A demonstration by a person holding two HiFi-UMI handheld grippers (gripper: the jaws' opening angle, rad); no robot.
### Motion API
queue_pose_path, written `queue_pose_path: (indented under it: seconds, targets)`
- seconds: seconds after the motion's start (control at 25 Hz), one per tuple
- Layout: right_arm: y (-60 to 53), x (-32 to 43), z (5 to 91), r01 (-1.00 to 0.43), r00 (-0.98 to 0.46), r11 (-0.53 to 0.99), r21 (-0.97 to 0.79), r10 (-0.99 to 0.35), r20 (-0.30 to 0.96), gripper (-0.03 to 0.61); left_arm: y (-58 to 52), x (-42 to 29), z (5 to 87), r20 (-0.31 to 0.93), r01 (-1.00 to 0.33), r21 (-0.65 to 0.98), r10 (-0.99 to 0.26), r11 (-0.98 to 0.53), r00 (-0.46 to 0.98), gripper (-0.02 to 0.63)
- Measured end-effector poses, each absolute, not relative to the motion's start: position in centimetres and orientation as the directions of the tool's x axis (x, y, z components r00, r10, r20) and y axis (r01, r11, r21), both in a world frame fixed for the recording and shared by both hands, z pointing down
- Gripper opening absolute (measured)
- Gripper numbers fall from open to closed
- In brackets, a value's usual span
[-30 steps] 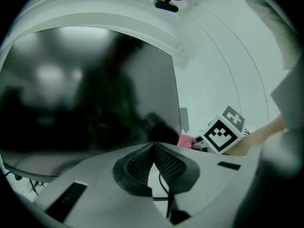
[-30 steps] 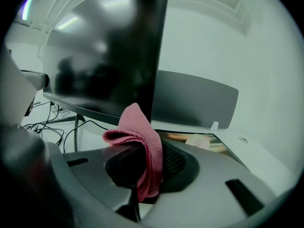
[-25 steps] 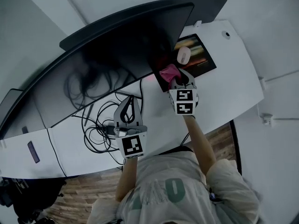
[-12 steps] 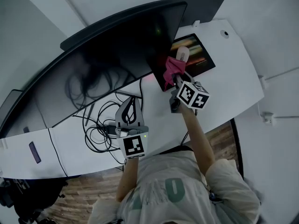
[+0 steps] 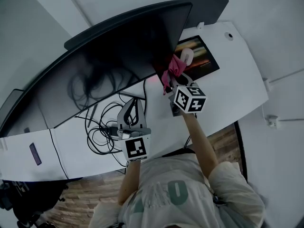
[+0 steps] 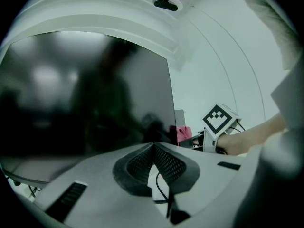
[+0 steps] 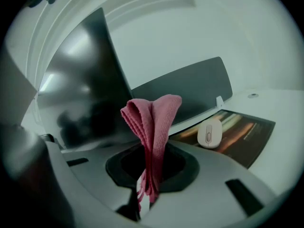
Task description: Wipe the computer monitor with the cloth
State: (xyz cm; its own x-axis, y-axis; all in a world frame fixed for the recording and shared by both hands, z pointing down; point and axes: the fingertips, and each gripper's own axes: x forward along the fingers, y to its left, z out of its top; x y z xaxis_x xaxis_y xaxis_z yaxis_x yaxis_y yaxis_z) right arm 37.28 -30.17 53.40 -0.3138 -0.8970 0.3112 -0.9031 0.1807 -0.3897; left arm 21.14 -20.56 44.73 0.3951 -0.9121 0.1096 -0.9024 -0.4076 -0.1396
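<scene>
Right claw [image 5: 172,81], in the head view, pinches the pink cloth [image 5: 174,66] near the right edge of the monitor [image 5: 118,51], the left gripper view shows the left claw [image 6: 153,147] pressed together on nothing, and the right gripper view suggests the approach step, which next calls for pressing the cloth onto the screen.

The left gripper [image 6: 153,147], closed, faces the monitor [image 6: 85,94].

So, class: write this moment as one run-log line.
right gripper: jaws shut on cloth | cloth: at monitor right edge, contact unclear | left gripper: jaws shut, empty, above cables
</scene>
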Motion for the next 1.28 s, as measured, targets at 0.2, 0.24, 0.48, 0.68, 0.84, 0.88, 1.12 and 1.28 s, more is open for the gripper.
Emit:
queue_pose_path:
  seconds: [0.2, 0.24, 0.48, 0.68, 0.84, 0.88, 1.12, 1.28]
  targets:
    - [-30.2, 37.3, 52.0, -0.907, -0.333, 0.229, -0.354, -0.904, 0.268, 0.057, -20.4, 21.5, 44.5, 0.106, -0.898, -0.136, -0.908, -0.418, 0.406, 0.015]
    - [-30.2, 37.3, 51.6, -0.905, -0.336, 0.235, -0.354, -0.905, 0.26, 0.057, -20.4, 21.6, 44.5, 0.106, -0.897, -0.138, -0.907, -0.42, 0.408, 0.015]
    - [-30.5, 37.3, 48.2, -0.916, -0.345, 0.284, -0.283, -0.918, 0.195, 0.057, -21.0, 21.9, 43.3, 0.084, -0.897, -0.143, -0.908, -0.419, 0.411, 0.015]
    - [-30.7, 37.3, 43.4, -0.931, -0.356, 0.337, -0.14, -0.924, 0.139, 0.057, -22.0, 22.5, 41.1, 0.073, -0.894, -0.148, -0.906, -0.423, 0.416, 0.015]
    - [-30.4, 37.1, 40.7, -0.934, -0.356, 0.358, -0.014, -0.925, 0.131, 0.057, -22.5, 23.3, 38.6, 0.044, -0.889, -0.155, -0.902, -0.431, 0.43, 0.015]
    - [-30.3, 37.1, 39.8, -0.932, -0.359, 0.361, 0.001, -0.926, 0.116, 0.057, -22.5, 23.4, 37.9, 0.035, -0.888, -0.156, -0.901, -0.433, 0.433, 0.015]
    - [-29.9, 37.1, 33.9, -0.912, -0.41, 0.41, 0.02, -0.912, 0.009, 0.057, -22.9, 24.8, 34.7, 0.006, -0.884, -0.159, -0.895, -0.44, 0.445, 0.015]
    - [-29.4, 37.1, 30.6, -0.899, -0.436, 0.434, 0.057, -0.899, -0.028, 0.057, -23.4, 25.7, 32.0, -0.019, -0.876, -0.174, -0.888, -0.45, 0.46, 0.015]
